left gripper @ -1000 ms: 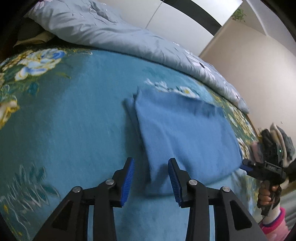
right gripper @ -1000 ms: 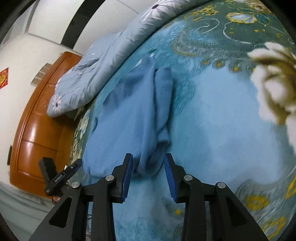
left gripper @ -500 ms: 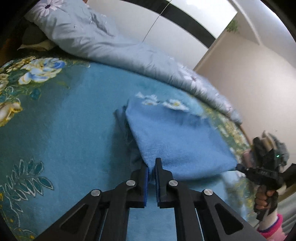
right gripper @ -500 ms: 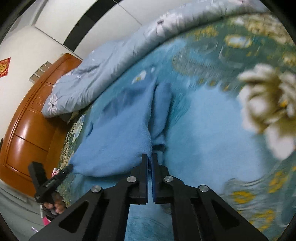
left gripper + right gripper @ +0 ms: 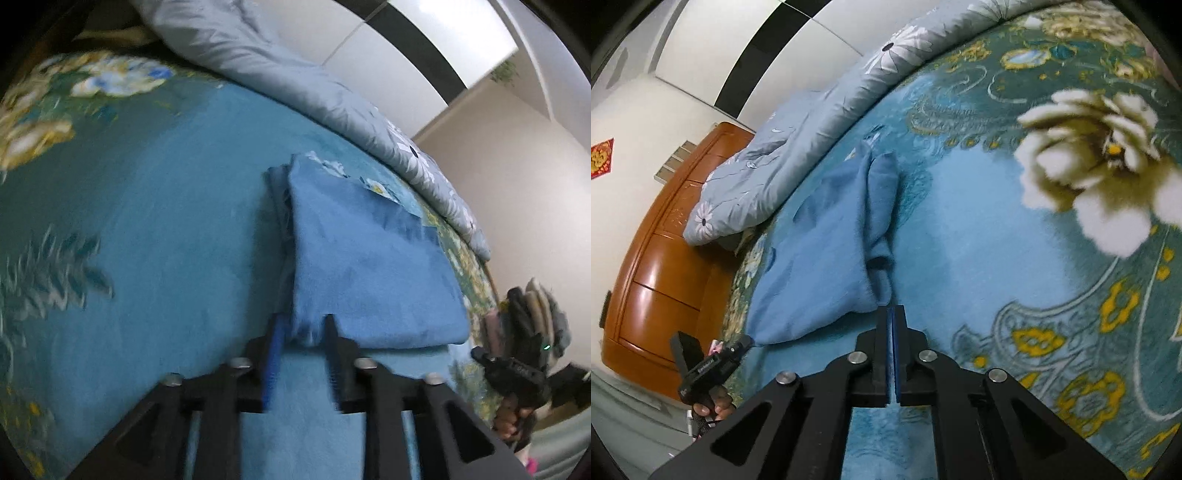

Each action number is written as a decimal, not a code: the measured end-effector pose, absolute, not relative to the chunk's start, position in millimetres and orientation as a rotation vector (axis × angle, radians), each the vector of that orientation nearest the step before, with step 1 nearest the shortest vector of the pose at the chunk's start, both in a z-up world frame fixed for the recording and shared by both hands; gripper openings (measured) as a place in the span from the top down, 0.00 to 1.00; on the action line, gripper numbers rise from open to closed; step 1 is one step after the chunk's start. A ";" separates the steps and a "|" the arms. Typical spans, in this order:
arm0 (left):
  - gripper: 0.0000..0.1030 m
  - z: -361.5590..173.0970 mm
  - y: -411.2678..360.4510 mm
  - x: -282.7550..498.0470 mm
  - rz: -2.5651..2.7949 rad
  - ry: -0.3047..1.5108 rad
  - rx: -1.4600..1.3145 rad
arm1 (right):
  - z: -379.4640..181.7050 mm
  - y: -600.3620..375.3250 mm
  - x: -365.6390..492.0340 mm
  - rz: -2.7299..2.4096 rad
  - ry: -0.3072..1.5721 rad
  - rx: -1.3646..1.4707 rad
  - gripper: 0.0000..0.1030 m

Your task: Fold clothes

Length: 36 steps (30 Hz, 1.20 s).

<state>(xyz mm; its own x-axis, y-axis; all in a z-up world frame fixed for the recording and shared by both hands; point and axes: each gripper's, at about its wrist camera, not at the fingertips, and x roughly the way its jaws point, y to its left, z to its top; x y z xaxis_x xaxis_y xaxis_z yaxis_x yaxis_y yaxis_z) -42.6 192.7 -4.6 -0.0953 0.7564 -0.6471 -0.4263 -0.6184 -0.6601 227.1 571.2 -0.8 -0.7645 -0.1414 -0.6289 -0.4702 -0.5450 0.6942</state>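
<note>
A blue folded garment (image 5: 369,266) lies flat on the teal flowered bedspread (image 5: 147,221). My left gripper (image 5: 301,328) is open, its fingers standing on either side of the garment's near corner. In the right wrist view, my right gripper (image 5: 891,308) is shut on the opposite near corner of the blue garment (image 5: 820,251), its blue pads pressed together. Each view also catches the other gripper in a person's hand at the bed's edge: the right gripper (image 5: 517,369) and the left gripper (image 5: 713,362).
A grey flowered duvet (image 5: 277,74) is bunched along the far side of the bed. A wooden headboard (image 5: 665,258) stands past the garment. A heap of other clothes (image 5: 535,299) sits behind the right gripper. The bedspread (image 5: 979,229) lies bare to the right.
Both grippers closed on the garment's near corners; since then the left one has opened again around its corner. The right one stays shut.
</note>
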 end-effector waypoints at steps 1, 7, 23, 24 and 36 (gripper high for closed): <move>0.55 -5.7 190.4 -41.1 1.812 -0.419 -1.360 | -4.4 570.2 225.9 2.397 1.418 -0.961 0.70; 0.45 -24.0 208.8 -40.0 1.726 -0.521 -1.492 | -27.8 562.6 200.9 2.304 1.662 -0.899 0.59; 0.92 -19.1 206.4 -51.1 1.814 -0.726 -1.449 | -22.8 570.1 183.5 2.206 1.745 -0.665 0.92; 0.92 -13.9 202.8 -45.7 1.808 -0.721 -1.438 | -18.3 568.4 187.0 2.219 1.732 -0.665 0.93; 0.92 -31.0 161.1 26.4 1.706 -0.564 -1.528 | -17.6 525.1 282.5 2.253 1.716 -0.676 0.93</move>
